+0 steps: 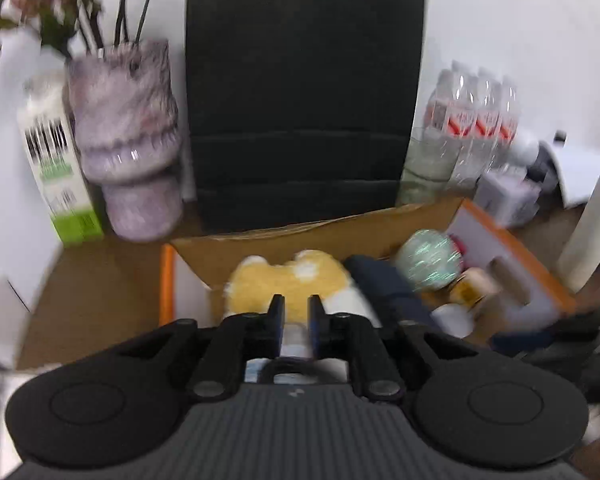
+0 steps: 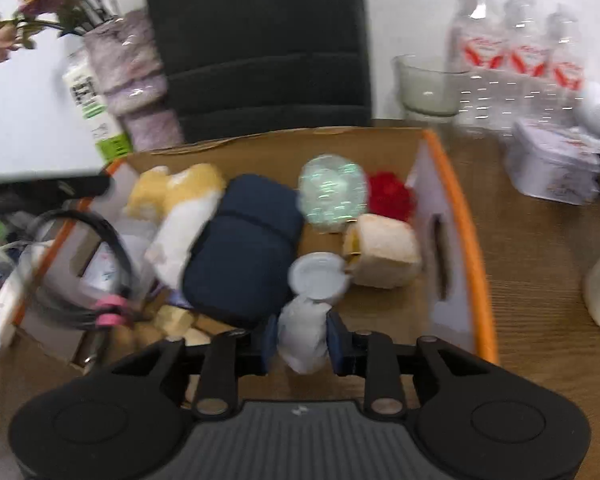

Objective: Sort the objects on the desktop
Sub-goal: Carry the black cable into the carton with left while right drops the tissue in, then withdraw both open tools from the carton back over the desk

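Observation:
An open cardboard box [image 2: 384, 140] with orange-edged flaps holds a yellow and white plush toy [image 2: 180, 200], a dark blue pouch [image 2: 244, 248], a shiny green ball [image 2: 334, 196], a red item [image 2: 390, 196] and a beige roll [image 2: 384, 252]. My right gripper [image 2: 302, 336] is shut on a white bottle [image 2: 306, 320] with a round cap, above the box's near side. My left gripper [image 1: 296, 312] hovers over the plush toy [image 1: 288, 276], jaws nearly together on a small white and blue object [image 1: 294, 342] that is mostly hidden.
A black chair back [image 1: 304, 92] stands behind the box. A lilac vase [image 1: 128, 132] with flowers and a green and white carton [image 1: 56, 168] stand at left. Water bottles [image 2: 516, 52], a glass bowl [image 2: 428, 84] and a white tub [image 2: 552, 164] stand at right. Cables [image 2: 80, 272] lie left of the box.

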### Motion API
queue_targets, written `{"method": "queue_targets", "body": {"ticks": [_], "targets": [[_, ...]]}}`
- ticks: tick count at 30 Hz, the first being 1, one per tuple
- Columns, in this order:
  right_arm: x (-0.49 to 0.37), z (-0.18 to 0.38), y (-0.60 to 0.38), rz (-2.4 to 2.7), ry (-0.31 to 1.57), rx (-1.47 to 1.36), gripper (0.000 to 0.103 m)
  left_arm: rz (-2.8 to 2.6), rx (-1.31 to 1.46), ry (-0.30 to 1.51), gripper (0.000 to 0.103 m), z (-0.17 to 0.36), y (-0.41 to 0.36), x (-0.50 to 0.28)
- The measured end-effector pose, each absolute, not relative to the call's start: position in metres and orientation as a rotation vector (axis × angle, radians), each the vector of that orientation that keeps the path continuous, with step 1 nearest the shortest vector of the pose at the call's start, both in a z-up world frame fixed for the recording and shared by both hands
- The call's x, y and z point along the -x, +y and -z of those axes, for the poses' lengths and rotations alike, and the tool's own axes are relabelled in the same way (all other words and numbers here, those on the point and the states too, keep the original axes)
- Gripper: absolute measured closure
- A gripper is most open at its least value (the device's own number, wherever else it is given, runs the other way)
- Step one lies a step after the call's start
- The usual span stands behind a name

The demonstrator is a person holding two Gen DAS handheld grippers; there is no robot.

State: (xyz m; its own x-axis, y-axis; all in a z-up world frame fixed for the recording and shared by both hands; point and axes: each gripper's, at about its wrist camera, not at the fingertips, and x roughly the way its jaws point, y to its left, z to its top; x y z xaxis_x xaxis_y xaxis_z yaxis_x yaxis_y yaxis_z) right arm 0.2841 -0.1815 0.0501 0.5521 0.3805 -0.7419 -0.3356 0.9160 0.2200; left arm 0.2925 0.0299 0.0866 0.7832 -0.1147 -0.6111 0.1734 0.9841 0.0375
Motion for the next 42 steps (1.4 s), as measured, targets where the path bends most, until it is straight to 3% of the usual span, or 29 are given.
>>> {"method": "queue_targets", "body": {"ticks": [1,3,5,7,8,12,16,21,26,36,42], "targets": [[-0.282,-0.054,-0.184,-0.431,0.872,-0.078,0.061,0.149,-0.120,0.627,0.045,-0.084,0.031,-0.287],[-0.278,-0.064,-0.190,-0.405,0.843,-0.097,0.050,0.093,-0.122,0.593,0.031,-0.089,0.034,-0.268],[-0.265,-0.075,-0.196,-0.377,0.813,-0.085,0.049,0.011,-0.079,0.567,0.028,-0.099,0.038,-0.238],[-0.245,-0.083,-0.205,-0.363,0.784,-0.077,0.044,-0.006,0.049,0.515,0.002,-0.108,0.045,-0.196],[-0.231,-0.085,-0.210,-0.360,0.762,-0.078,0.041,0.008,0.124,0.479,0.000,-0.109,0.049,-0.172],[-0.172,-0.081,-0.219,-0.352,0.705,-0.004,0.033,0.043,0.259,0.441,0.000,-0.092,0.054,-0.093],[-0.109,-0.065,-0.220,-0.314,0.657,0.074,0.030,0.066,0.167,0.450,0.000,-0.066,0.041,-0.037],[-0.043,-0.036,-0.233,-0.343,0.645,-0.030,0.027,0.129,0.108,0.552,0.000,-0.023,0.028,-0.008],[0.004,-0.015,-0.223,-0.367,0.616,0.141,0.027,0.151,0.017,0.566,0.000,-0.007,0.017,0.014],[0.013,-0.017,-0.222,-0.382,0.597,0.127,0.026,0.185,0.035,0.558,0.000,-0.013,0.017,0.009],[-0.041,-0.032,-0.221,-0.394,0.585,0.100,0.033,0.277,0.016,0.520,0.000,-0.039,0.005,-0.049]]}}
